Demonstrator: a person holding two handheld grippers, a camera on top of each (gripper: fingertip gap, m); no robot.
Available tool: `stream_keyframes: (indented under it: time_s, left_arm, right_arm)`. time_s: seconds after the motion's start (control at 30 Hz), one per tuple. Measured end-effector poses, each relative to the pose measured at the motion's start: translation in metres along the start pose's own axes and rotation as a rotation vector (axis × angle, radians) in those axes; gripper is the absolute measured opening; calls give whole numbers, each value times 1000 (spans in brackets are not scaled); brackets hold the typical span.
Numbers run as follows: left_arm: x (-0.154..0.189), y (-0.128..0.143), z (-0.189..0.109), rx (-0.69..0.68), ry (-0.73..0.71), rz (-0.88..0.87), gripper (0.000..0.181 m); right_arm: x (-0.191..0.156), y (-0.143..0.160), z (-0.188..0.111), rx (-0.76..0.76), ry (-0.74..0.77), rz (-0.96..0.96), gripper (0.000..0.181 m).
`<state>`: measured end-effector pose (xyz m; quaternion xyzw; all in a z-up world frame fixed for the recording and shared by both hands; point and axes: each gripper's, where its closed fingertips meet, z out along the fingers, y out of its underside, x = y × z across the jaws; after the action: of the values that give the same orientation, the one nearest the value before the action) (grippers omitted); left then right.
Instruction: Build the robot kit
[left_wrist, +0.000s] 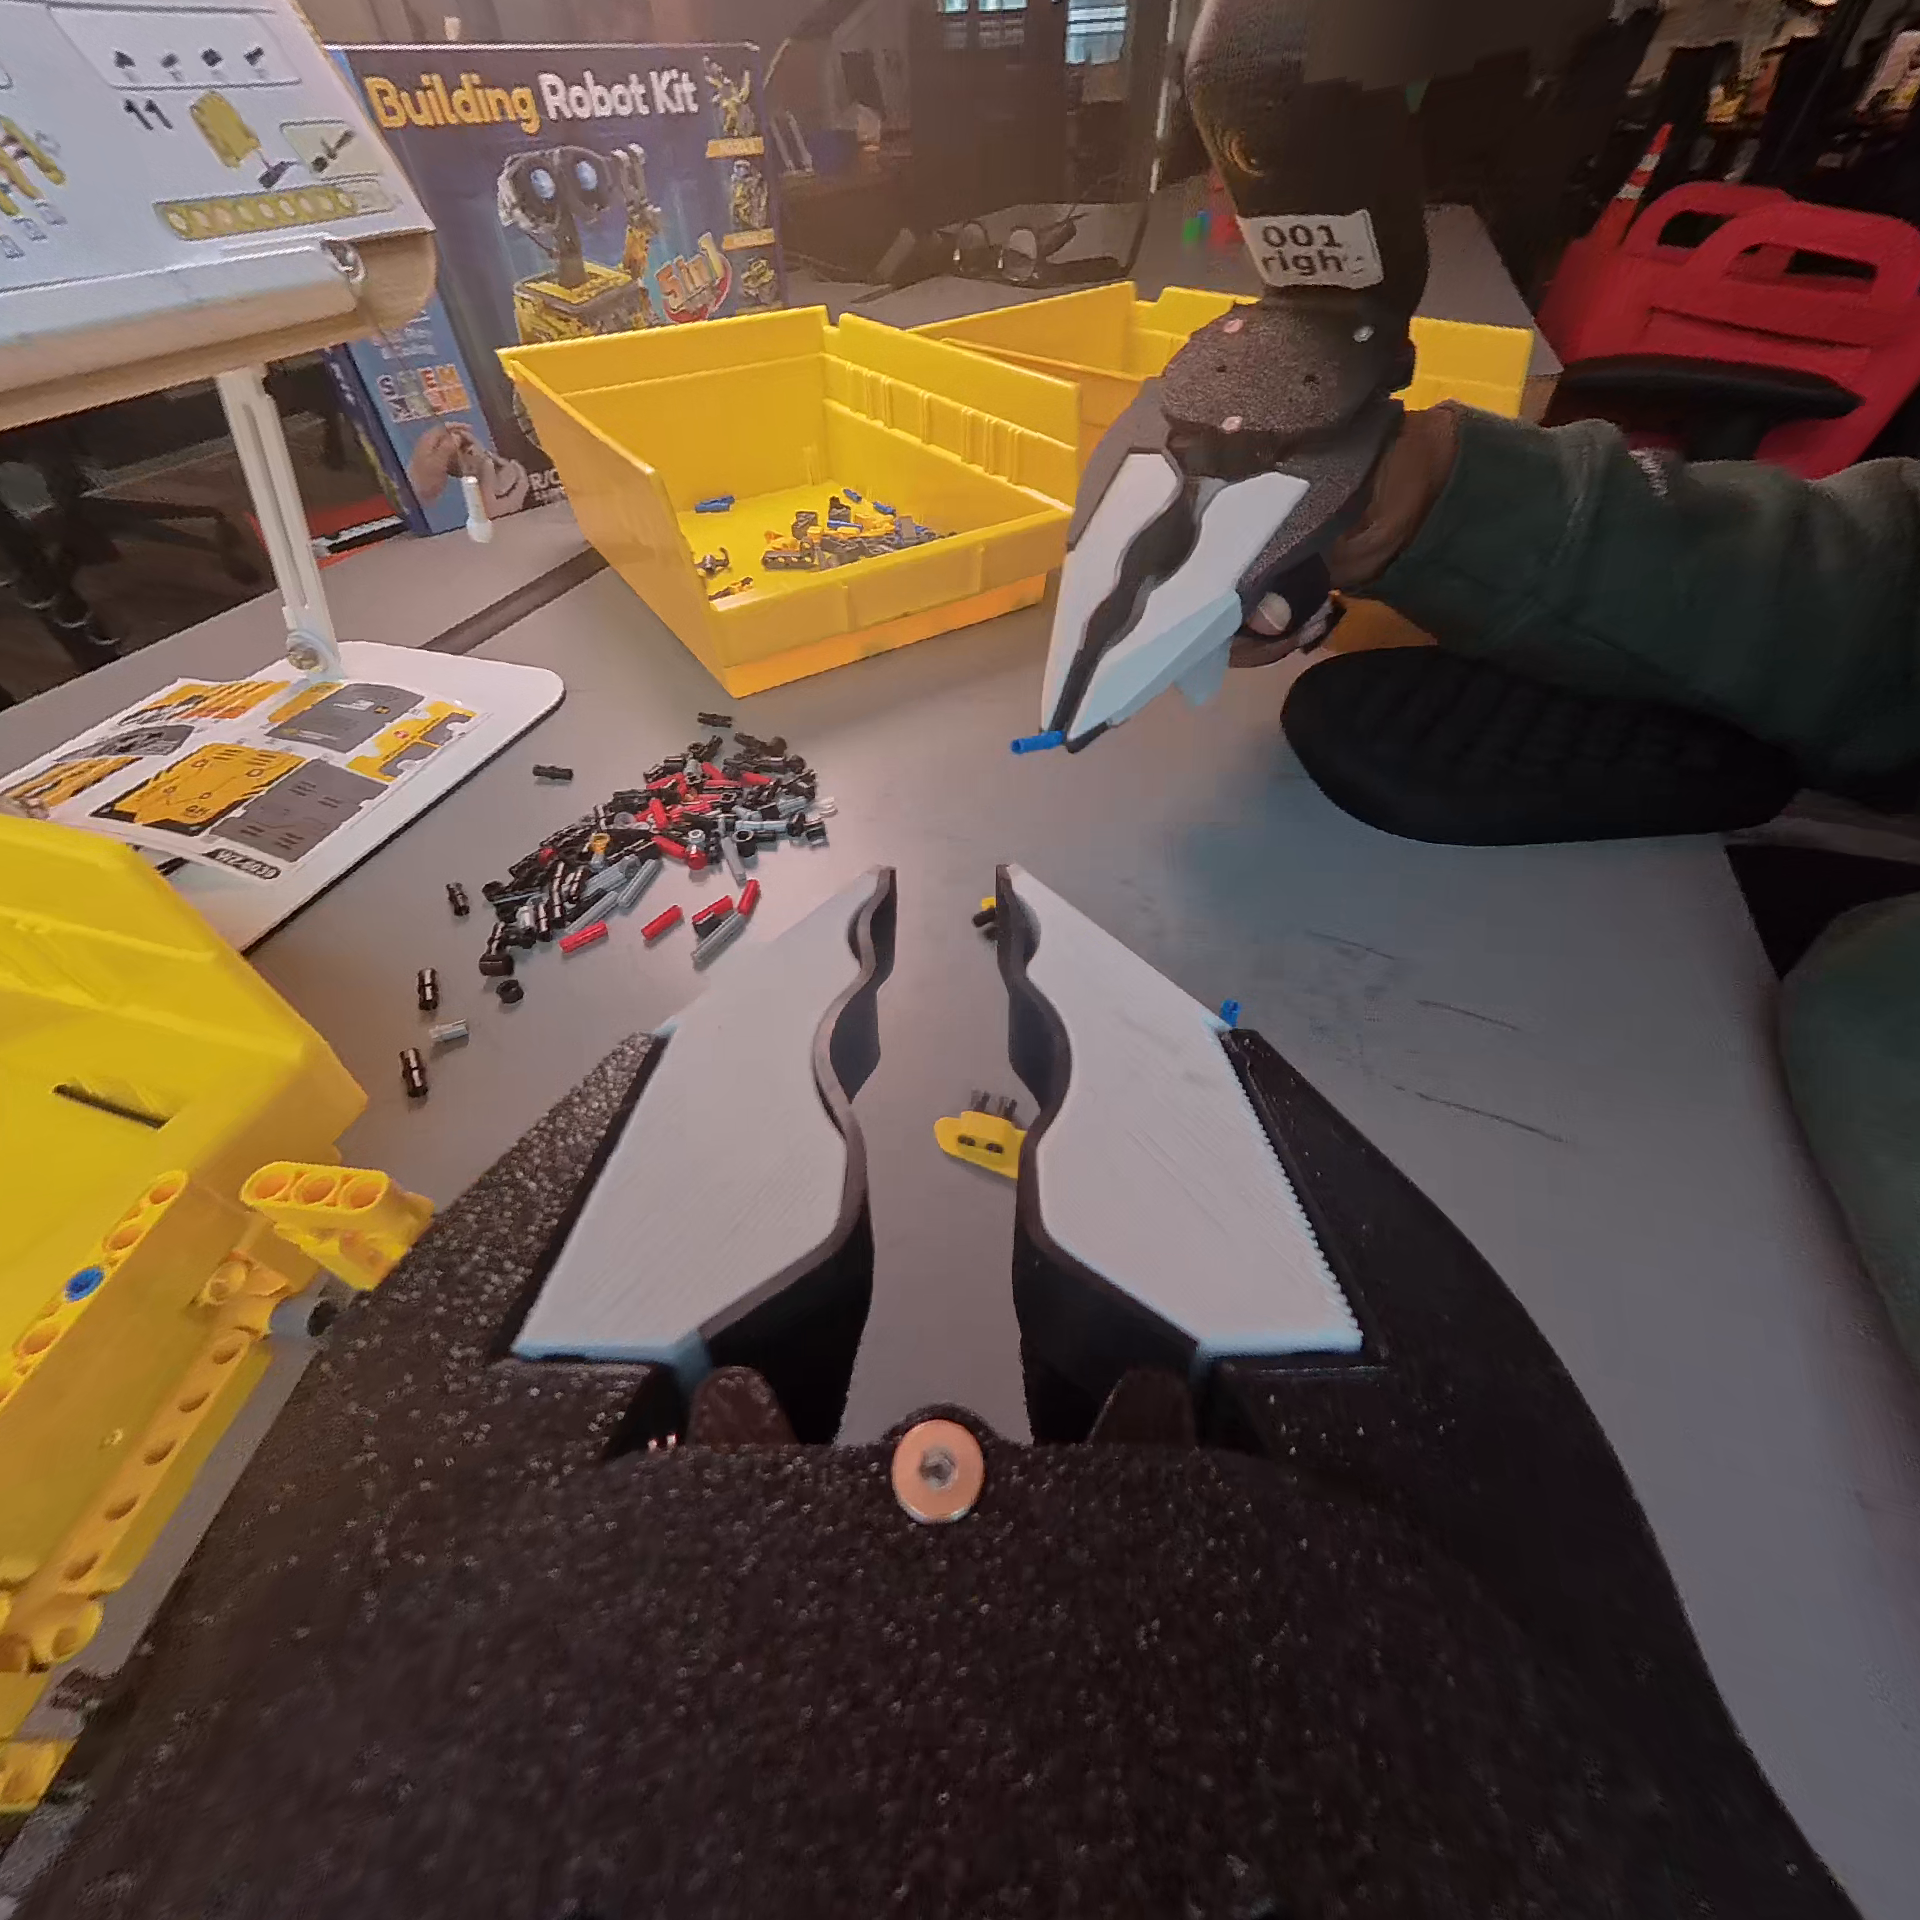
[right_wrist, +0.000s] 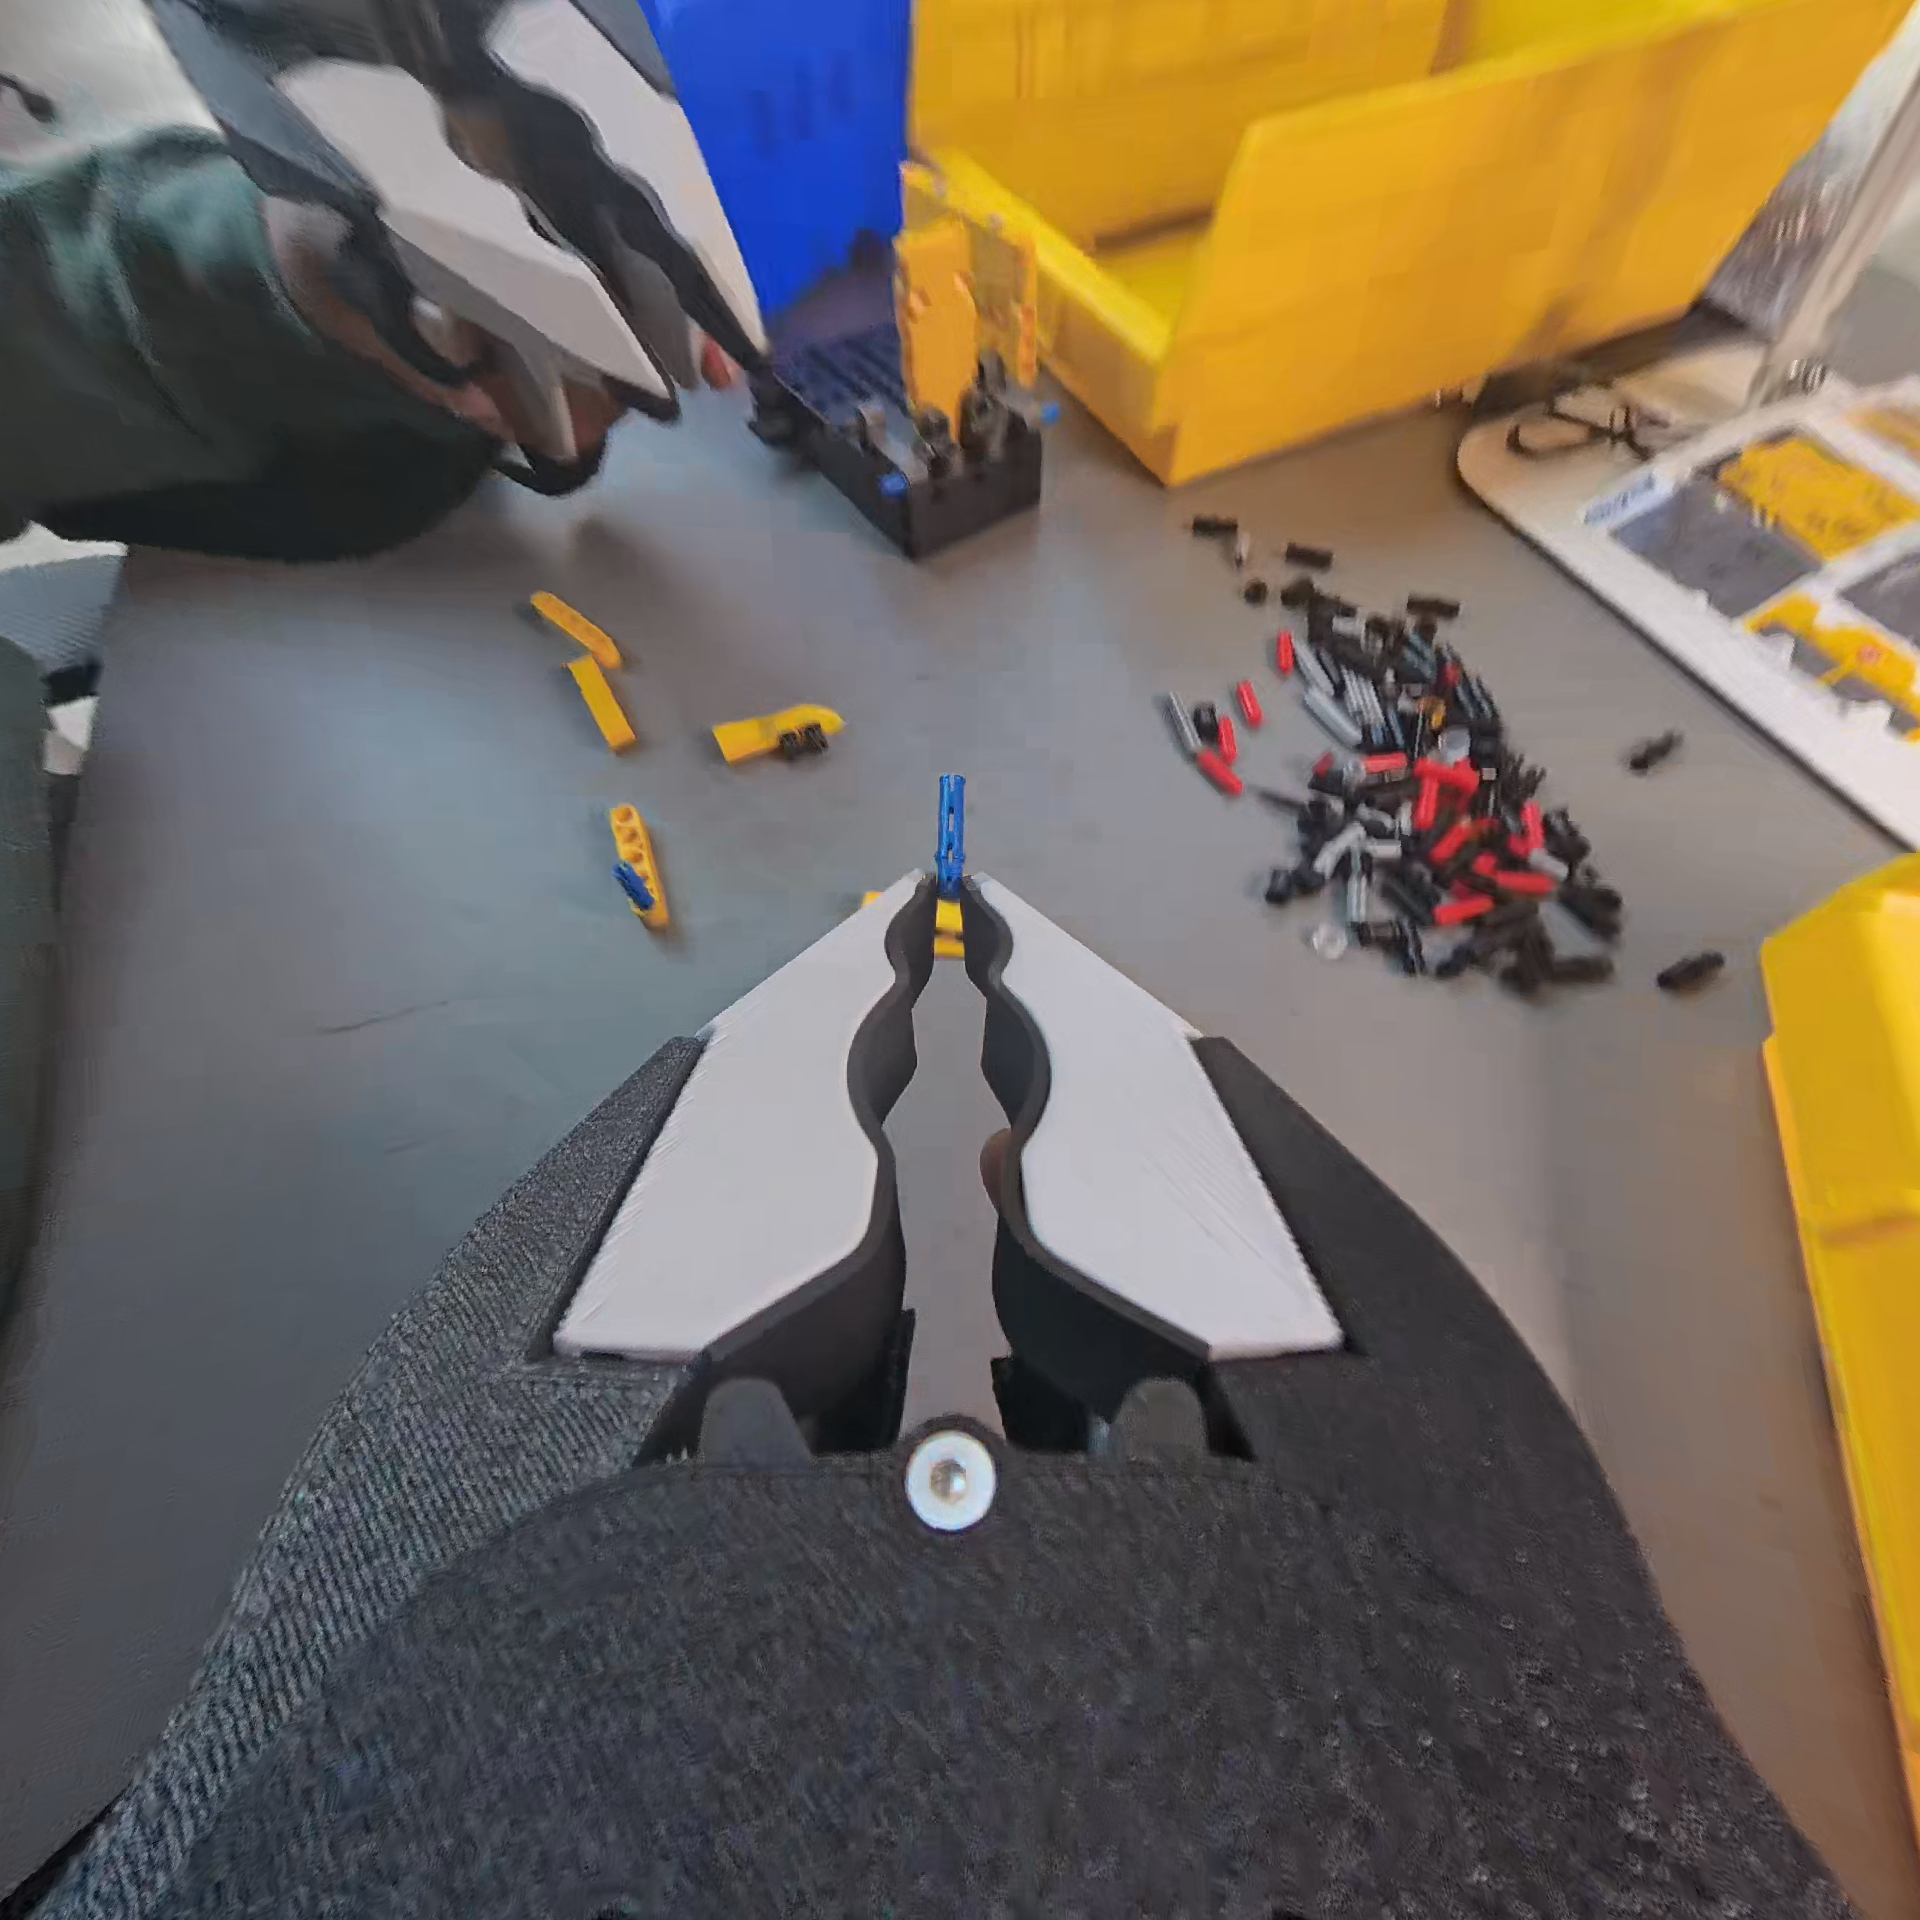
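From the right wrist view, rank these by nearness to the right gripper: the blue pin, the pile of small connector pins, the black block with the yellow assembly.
1. blue pin, clamped at the right gripper tips.
2. pile of small connector pins, ahead to the right on the table.
3. black block with the yellow assembly, far ahead near the yellow bin.

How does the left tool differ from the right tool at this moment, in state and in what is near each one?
The left tool is open and holds nothing, while the right tool is shut on a blue pin. The left tool's tips sit low over the grey table, above a small yellow piece; in the left wrist view the right tool is raised and points steeply down at the table. Both have pale grey fingers on a black body.
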<state>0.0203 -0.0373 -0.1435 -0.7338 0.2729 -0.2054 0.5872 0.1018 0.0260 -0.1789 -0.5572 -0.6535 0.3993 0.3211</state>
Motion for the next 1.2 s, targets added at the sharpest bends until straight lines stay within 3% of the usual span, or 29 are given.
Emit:
stream_keyframes:
  time_s: [0.17,0.5,0.63,0.87,1.2]
  left_arm:
    - [32,-10,1,51,175,-35,18]
    - [59,-5,7,27,280,1,14]
    - [64,-3,8,17,296,17,0]
    - [63,-2,9,14,297,11,0]
    - [36,-9,3,62,189,-27,9]
  right_arm:
    - [-38,-34,8,185,-113,-84,4]
    - [-81,-36,33,188,-246,-126,4]
    - [-85,-35,33,183,-263,-129,4]
    - [-82,-38,29,203,-252,-119,4]
    - [-62,-35,23,200,-173,-105,4]
